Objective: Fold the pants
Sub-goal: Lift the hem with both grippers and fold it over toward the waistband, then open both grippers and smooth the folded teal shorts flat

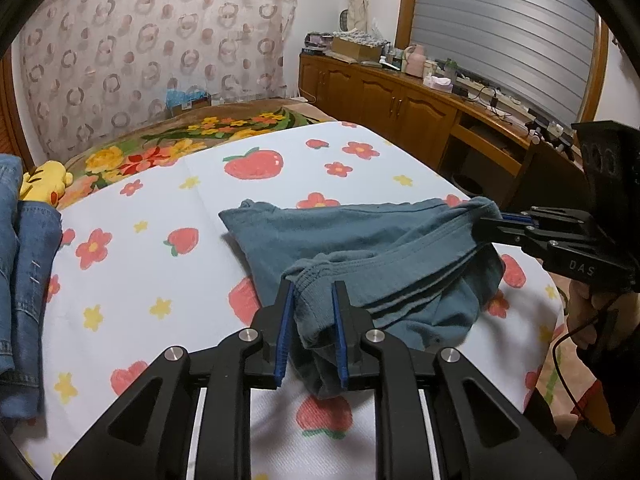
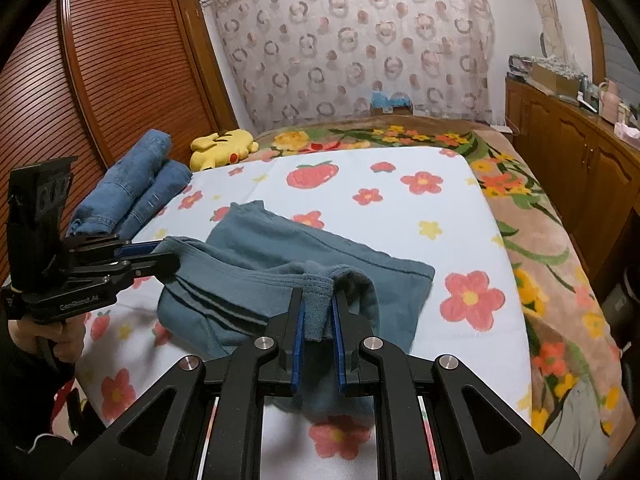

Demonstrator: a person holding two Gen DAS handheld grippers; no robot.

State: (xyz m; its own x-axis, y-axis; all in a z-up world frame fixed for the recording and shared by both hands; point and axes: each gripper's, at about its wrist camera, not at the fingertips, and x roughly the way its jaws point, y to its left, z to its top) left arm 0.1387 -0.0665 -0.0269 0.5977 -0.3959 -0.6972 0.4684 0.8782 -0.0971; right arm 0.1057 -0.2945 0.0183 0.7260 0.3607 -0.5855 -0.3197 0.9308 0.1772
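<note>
Teal pants, mid-bed, on the sheet: left gripper and right gripper each clamp a waistband corner; carry both evenly toward 12 o'clock, edges aligned.

Soft matt teal knit pants w/ ribbed hems, pinched by matt black plastic left gripper & right gripper, blue ridged pads, shiny metal pivot pins. Smooth printed cotton sheet; plush blanket at bed's far edge; glossy varnished wood cabinets; rough denim jeans.
</note>
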